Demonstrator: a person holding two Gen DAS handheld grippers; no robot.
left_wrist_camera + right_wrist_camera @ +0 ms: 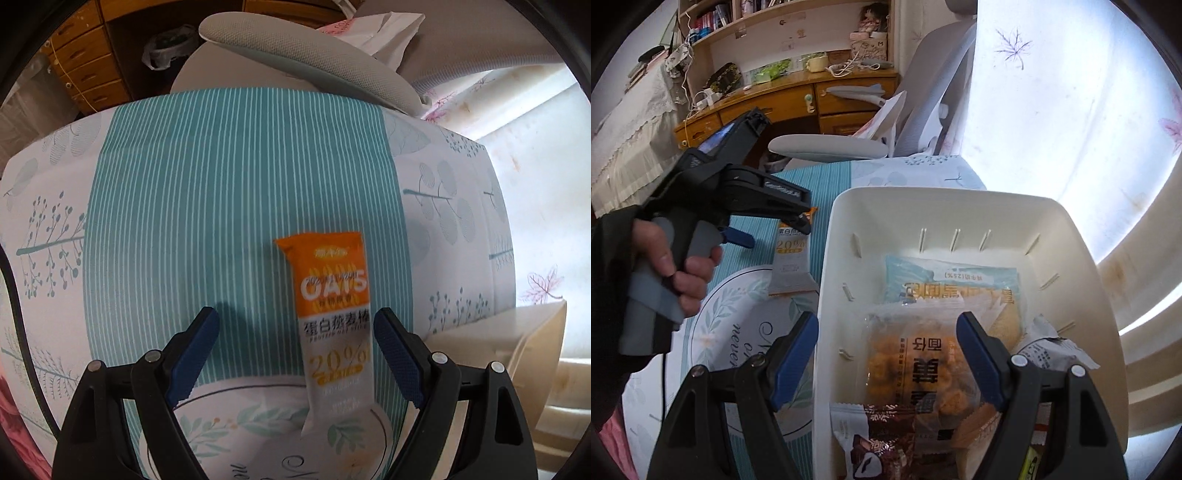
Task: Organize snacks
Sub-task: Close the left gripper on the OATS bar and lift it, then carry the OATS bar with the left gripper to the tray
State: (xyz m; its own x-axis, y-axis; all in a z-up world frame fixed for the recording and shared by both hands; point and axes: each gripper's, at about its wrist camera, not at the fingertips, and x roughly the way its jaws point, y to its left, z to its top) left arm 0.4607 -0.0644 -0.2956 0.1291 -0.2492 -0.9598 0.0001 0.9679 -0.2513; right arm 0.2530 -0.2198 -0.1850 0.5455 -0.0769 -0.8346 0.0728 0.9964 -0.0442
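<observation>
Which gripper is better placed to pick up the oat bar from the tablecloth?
Left. The left gripper hangs open over the oat bar; the right gripper hangs over the white basket.

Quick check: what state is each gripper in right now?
Left gripper: open, empty, over the oat bar, not touching.
Right gripper: open, empty, above the snack bin.

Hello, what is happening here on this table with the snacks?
A person holding a gripper in each hand is sorting snacks. The left gripper, jaws open, hangs over an orange-and-white oat bar packet lying on the teal striped tablecloth, not gripped. The right gripper, also open, is above the white plastic basket, which already holds several snack packets.
</observation>
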